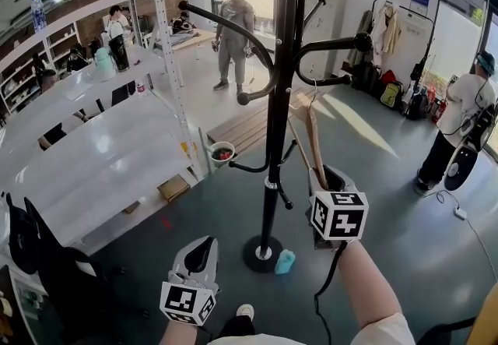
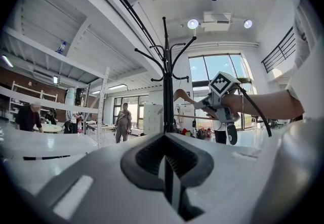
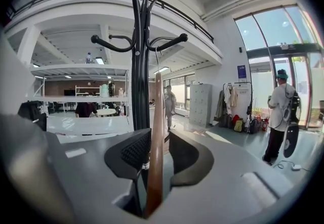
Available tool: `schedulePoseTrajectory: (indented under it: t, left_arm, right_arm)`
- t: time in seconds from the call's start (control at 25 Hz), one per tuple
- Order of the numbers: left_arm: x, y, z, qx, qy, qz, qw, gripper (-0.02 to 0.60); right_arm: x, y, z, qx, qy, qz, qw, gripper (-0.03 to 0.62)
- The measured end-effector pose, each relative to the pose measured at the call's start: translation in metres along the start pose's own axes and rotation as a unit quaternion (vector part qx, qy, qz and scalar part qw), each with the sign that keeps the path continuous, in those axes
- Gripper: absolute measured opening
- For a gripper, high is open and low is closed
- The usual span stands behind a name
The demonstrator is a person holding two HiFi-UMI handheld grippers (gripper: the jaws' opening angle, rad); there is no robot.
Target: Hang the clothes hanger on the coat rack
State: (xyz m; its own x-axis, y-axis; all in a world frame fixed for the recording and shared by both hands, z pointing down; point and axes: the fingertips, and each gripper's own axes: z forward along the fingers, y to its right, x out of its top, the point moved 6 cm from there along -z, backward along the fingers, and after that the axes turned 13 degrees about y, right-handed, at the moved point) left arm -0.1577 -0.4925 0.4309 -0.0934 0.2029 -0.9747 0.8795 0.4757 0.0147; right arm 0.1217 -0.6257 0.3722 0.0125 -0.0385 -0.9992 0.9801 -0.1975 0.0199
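So this looks like the actual hanging step. The right gripper (image 1: 325,180) is pinching the wooden hanger (image 1: 314,145) by its lower end and holding it up on the 3 o'clock side of the coat rack (image 1: 277,102). The hanger stands nearly upright, leaning a bit toward the pole. In the right gripper view its wire hook (image 3: 158,63) sits right under one of the rack's curved arms (image 3: 169,42). I honestly can't tell if it's over the arm or just beside it. My guess is the next move is to lift a touch, get the hook over that arm, let it settle, and only then open the jaws. Letting go too early would probably drop the hanger onto the floor.

The left gripper (image 1: 201,251) hangs low at about 7 o'clock from the rack's base. Its jaws are pressed together on nothing and aimed at the pole, so it isn't part of this step.

For containers, a small white bowl (image 1: 222,152) sits on the corner of the white table (image 1: 93,156), at about 10 o'clock from the base, with something red in it that's too small to make out. A little light-blue thing (image 1: 285,262) touches the base at about 4 o'clock. It might be a bottle or tub, and I can't see what's in it.
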Motion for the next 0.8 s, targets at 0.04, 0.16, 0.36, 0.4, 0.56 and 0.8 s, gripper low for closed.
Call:
schedulePoseTrajectory:
  t: [0.04, 0.16, 0.36, 0.4, 0.56, 0.8]
  left_arm:
    - [0.002, 0.003, 0.000, -0.001, 0.001, 0.002, 1.0000, 0.000]
    - [0.008, 0.011, -0.002, -0.003, 0.007, 0.007, 1.0000, 0.000]
    - [0.018, 0.022, -0.003, -0.009, 0.020, 0.014, 0.9997, 0.000]
    - [0.020, 0.024, -0.004, -0.009, 0.023, 0.014, 0.9996, 0.000]
    - [0.029, 0.035, -0.008, -0.010, 0.033, 0.015, 0.9993, 0.000]
    - [0.041, 0.061, -0.027, -0.017, 0.039, 0.022, 0.9989, 0.000]
  right_arm:
    - [0.002, 0.000, -0.003, 0.006, 0.004, 0.004, 1.000, 0.147]
    - [0.009, -0.002, -0.015, 0.017, 0.020, -0.003, 1.000, 0.268]
    - [0.030, -0.007, -0.060, 0.006, 0.086, -0.037, 0.996, 0.266]
    - [0.031, -0.010, -0.071, 0.004, 0.098, -0.039, 0.994, 0.237]
    - [0.023, -0.018, -0.112, -0.002, 0.140, -0.046, 0.989, 0.118]
    - [-0.013, -0.028, -0.172, 0.009, 0.154, -0.026, 0.988, 0.026]
